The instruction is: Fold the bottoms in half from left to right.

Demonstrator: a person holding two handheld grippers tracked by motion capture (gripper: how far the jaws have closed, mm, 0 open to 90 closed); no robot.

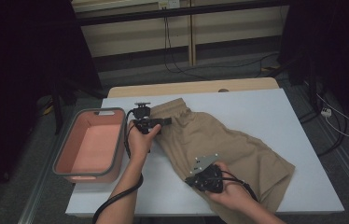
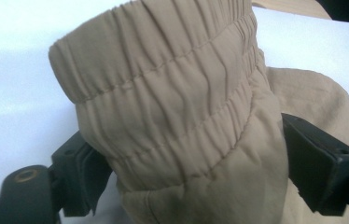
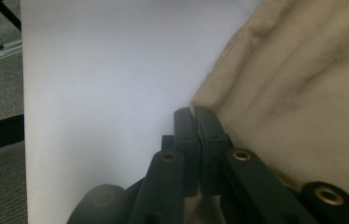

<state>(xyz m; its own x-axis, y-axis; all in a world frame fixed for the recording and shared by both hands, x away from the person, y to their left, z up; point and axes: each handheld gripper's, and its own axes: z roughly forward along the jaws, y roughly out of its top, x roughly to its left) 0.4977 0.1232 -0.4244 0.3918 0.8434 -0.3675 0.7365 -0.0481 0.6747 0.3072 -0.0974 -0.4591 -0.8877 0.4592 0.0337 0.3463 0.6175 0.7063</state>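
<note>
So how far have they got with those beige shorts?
Early on. Done: both grips look taken. The left hand-held gripper has the bunched elastic waistband of the beige shorts between its jaws, and the right hand-held gripper is shut on a fabric edge. Left: the shorts lie rumpled on the white table, not folded, and the pink bin has nothing in it.

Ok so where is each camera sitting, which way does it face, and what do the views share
High view: fixed above the near side, looking forward and down on the white table; both forearms and grippers show.
Left gripper view: rides the left gripper, looking along its jaws at the bunched waistband.
Right gripper view: rides the right gripper, looking along closed jaws at the fabric's edge.
Shared: all three show the tan trousers and the table.
</note>
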